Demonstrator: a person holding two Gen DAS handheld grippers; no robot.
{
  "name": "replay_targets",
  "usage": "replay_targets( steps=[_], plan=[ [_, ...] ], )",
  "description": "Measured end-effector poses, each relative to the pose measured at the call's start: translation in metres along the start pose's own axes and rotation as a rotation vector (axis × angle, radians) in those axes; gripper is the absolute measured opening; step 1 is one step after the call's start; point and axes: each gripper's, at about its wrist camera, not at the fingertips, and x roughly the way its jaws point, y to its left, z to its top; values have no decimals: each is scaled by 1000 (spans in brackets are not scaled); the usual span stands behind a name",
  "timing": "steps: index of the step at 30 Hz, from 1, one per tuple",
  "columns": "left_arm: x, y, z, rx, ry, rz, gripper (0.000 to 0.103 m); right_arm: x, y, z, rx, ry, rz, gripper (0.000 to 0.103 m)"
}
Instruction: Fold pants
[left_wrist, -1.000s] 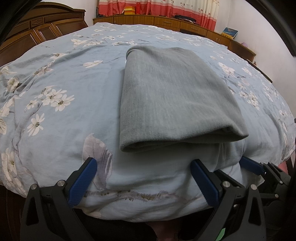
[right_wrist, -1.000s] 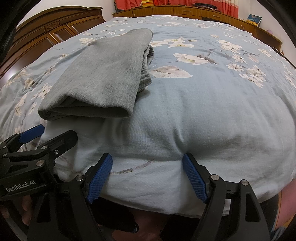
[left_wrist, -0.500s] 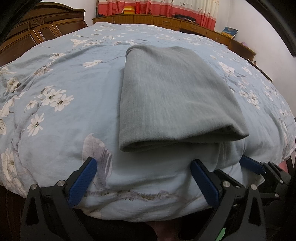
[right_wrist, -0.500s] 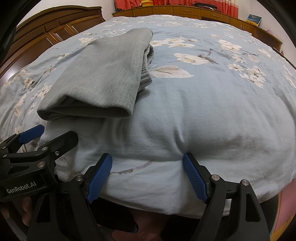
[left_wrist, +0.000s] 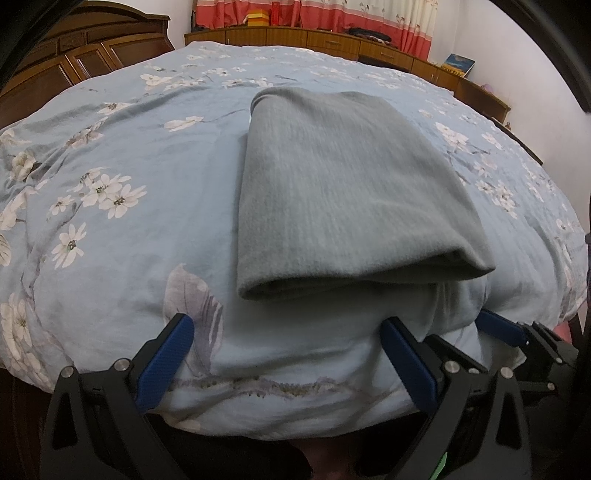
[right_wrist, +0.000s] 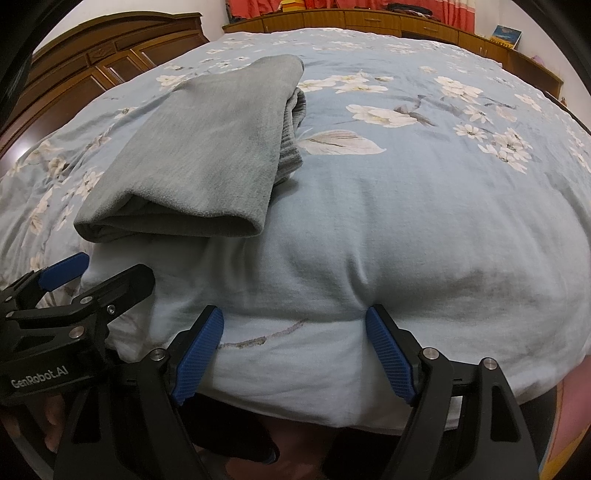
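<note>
The grey pants lie folded into a thick rectangle on the blue floral bedspread, the folded edge nearest me. They also show in the right wrist view, at the upper left. My left gripper is open and empty, just below the pants at the bed's near edge. My right gripper is open and empty, to the right of the pants, with its blue pads against the bedspread's edge. The left gripper also shows at the left in the right wrist view.
A dark wooden wardrobe stands at the far left. A low wooden cabinet runs along the far wall under red curtains. The bedspread stretches to the right of the pants.
</note>
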Motion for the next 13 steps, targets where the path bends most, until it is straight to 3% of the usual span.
replay_targets(
  steps=[13],
  plan=[
    [-1,5,0,5,3,-11,103,1,0,0,-3,-3,0,83]
  ],
)
